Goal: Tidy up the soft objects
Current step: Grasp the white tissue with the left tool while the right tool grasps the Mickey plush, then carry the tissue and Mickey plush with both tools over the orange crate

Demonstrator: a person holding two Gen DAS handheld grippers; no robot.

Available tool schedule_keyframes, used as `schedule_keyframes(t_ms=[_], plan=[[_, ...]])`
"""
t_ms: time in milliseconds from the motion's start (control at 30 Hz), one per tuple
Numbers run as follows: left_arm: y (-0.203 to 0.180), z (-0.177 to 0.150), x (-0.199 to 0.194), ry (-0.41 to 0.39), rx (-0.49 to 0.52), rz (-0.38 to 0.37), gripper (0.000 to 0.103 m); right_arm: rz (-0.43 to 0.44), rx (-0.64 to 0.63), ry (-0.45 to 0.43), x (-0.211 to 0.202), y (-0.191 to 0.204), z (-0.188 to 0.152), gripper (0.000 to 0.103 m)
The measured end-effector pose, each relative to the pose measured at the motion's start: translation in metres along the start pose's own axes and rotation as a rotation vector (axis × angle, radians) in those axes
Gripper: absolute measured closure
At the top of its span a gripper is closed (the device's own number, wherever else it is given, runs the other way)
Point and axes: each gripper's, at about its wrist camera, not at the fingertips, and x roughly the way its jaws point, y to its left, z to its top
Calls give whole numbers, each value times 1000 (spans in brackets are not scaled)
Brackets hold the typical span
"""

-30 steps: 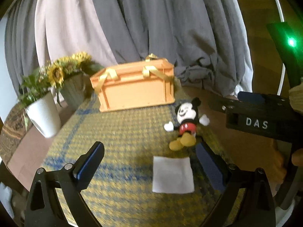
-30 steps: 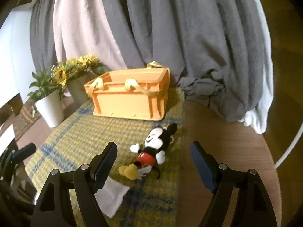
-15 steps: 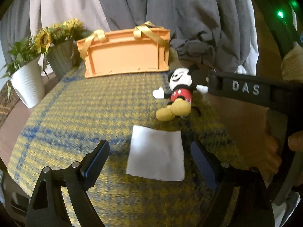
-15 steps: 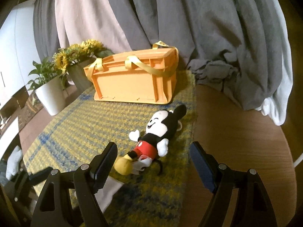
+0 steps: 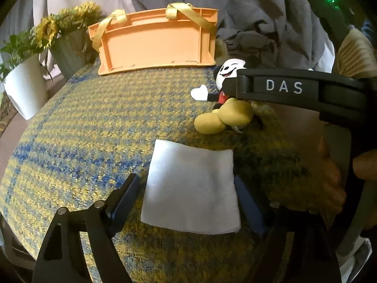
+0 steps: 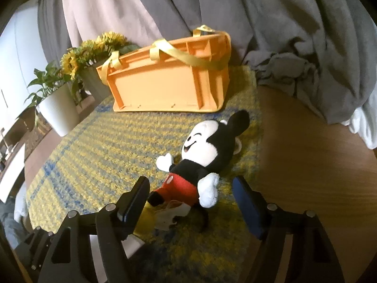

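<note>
Left wrist view: your left gripper (image 5: pixel 186 193) fingers, closing, straddle the white cloth (image 5: pixel 190 188) low-centre; right gripper (image 6: pixel 190 195) fingers, closing, flank the plush mouse (image 6: pixel 205 160) mid-frame. Neither is pinched; the orange crate (image 6: pixel 169 85) awaits both.

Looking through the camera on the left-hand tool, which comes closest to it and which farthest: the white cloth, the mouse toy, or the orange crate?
1. The square white folded cloth, flat on the woven mat between the left gripper fingers, which have just been closing.
2. The black, red and yellow plush mouse toy, farther back on the right.
3. The orange plastic crate with yellow strap handles, at the mat's far edge.
</note>
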Motion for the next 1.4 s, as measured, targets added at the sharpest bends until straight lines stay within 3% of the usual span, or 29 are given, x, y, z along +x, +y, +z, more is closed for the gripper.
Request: schedule_keyframes(t_ms=[133,233,300,400,600,1400], plan=[[-2,1,1,2,-4,-18,39,16,18,21,11,-3,2,32],[-2,1,0,-5,-11,-30,57,28,21,38,18,-2,2,36],[-1,4,0,0,-15,-46,71,31,19,49,22,-1,2,42],[1,5,-1,1,-22,-58,82,38,12,66,27,2,2,52],[7,7,-8,-17,-44,-57,89,32,8,51,23,3,1,60],[47,33,-64,-196,-96,-29,89,11,31,-66,-53,26,-2,61]])
